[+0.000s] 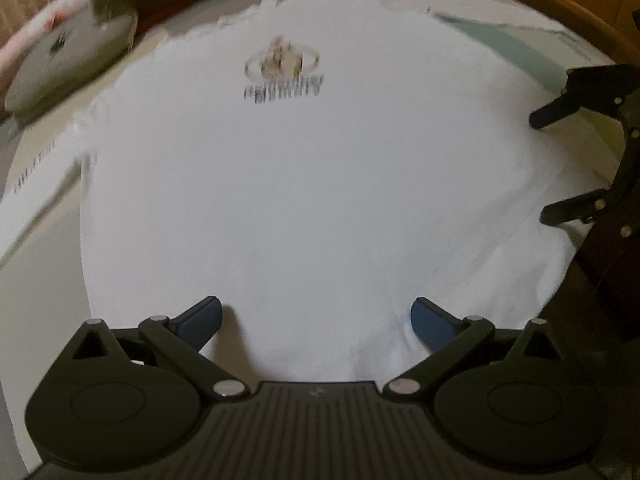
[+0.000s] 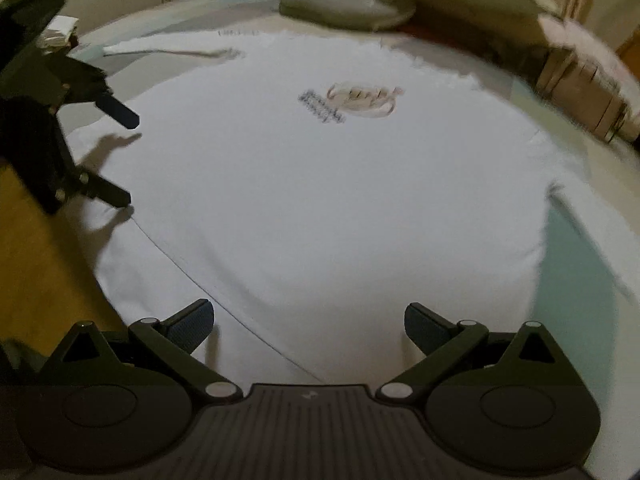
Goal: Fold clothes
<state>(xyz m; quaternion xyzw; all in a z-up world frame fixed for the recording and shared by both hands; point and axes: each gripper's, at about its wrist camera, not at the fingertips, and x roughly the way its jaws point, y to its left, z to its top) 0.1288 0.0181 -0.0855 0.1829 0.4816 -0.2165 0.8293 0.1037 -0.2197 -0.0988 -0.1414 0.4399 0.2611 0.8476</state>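
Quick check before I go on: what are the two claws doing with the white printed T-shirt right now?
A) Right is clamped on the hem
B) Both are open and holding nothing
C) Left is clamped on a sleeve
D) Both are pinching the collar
B: the left claw and the right claw each show their fingers spread wide, with only the flat white printed T-shirt visible in the gap between them.
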